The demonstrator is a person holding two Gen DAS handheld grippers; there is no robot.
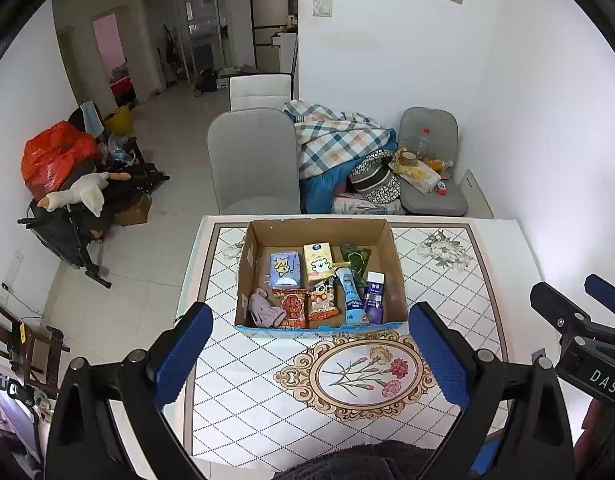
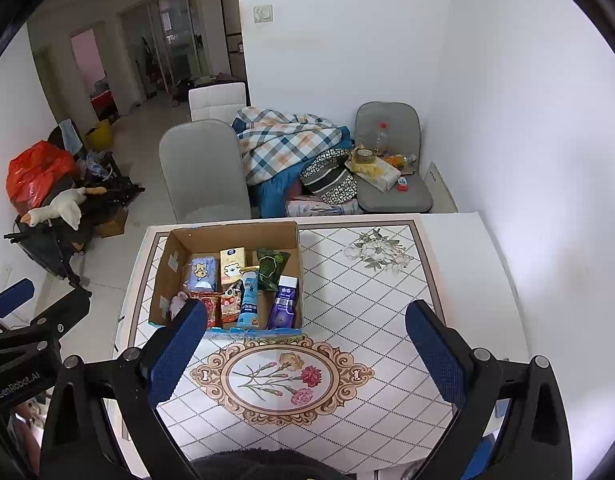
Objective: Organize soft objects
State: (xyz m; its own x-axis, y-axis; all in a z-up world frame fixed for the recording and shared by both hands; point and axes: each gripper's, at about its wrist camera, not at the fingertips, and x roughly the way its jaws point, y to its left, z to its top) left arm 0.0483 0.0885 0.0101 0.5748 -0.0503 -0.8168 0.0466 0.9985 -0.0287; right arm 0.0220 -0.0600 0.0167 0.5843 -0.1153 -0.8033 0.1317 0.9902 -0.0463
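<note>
An open cardboard box stands at the far side of the patterned table. Inside lie a crumpled mauve cloth, a blue tissue pack, a yellow tissue pack, red snack packets, a green packet, a blue tube and a purple box. My left gripper hangs open above the table, short of the box. My right gripper is open too, nothing between its fingers.
Grey chairs stand behind the table, with a plaid quilt and bags piled between them. A white wall runs along the right. Left of the table is open floor, with a loaded stroller and a plush goose beyond.
</note>
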